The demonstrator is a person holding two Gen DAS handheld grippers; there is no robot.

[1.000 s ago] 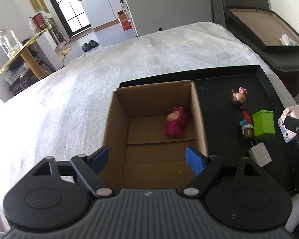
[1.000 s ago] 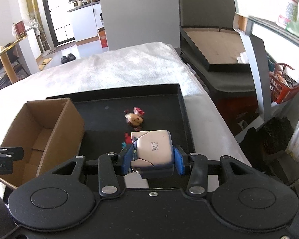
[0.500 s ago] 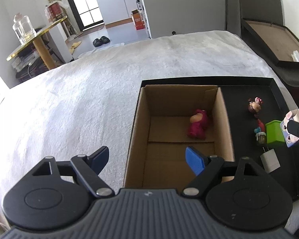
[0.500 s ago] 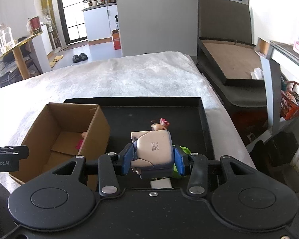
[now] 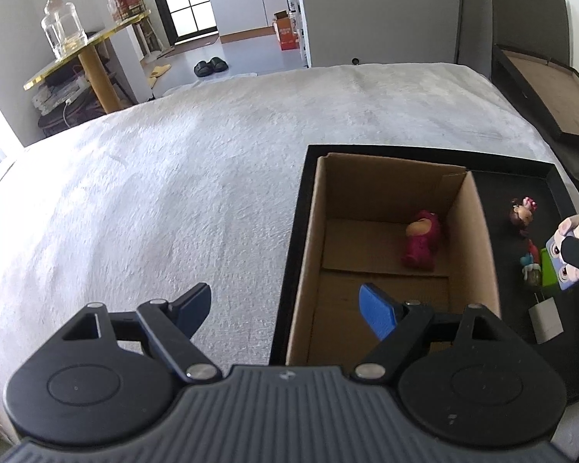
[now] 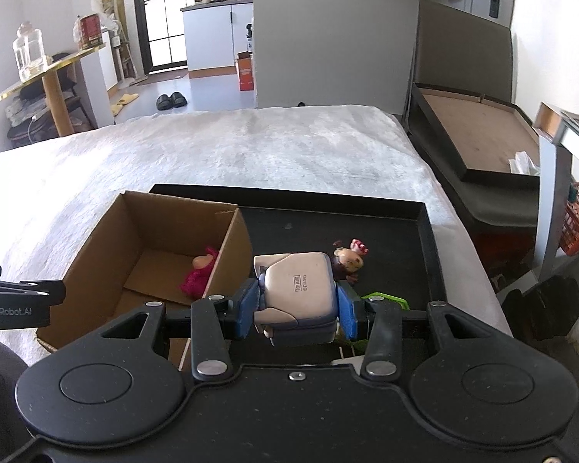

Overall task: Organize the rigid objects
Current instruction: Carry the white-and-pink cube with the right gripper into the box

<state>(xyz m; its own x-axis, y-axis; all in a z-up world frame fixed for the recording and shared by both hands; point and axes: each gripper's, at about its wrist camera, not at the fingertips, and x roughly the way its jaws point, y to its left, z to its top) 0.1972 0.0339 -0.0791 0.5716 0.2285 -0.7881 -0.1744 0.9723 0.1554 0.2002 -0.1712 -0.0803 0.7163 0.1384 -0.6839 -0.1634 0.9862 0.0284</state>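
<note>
An open cardboard box (image 5: 386, 262) (image 6: 135, 254) stands in the left part of a black tray (image 5: 559, 177) (image 6: 424, 231) on a white blanket. A pink plush figure (image 5: 420, 243) (image 6: 197, 274) lies inside the box. My right gripper (image 6: 297, 303) is shut on a beige block-shaped toy figure (image 6: 295, 293), held above the tray right of the box; the toy also shows in the left wrist view (image 5: 571, 247). My left gripper (image 5: 285, 308) is open and empty, over the box's near left edge.
On the tray right of the box lie a brown-haired doll (image 5: 521, 212) (image 6: 347, 258), a green cube (image 5: 547, 272) (image 6: 386, 299), a small red and teal figure (image 5: 530, 266) and a white charger (image 5: 546, 320). A dark bed frame (image 6: 478, 146) stands at the right.
My left gripper has shifted left, from over the box to its left edge. My right gripper has risen and moved left toward the box with the toy in it.
</note>
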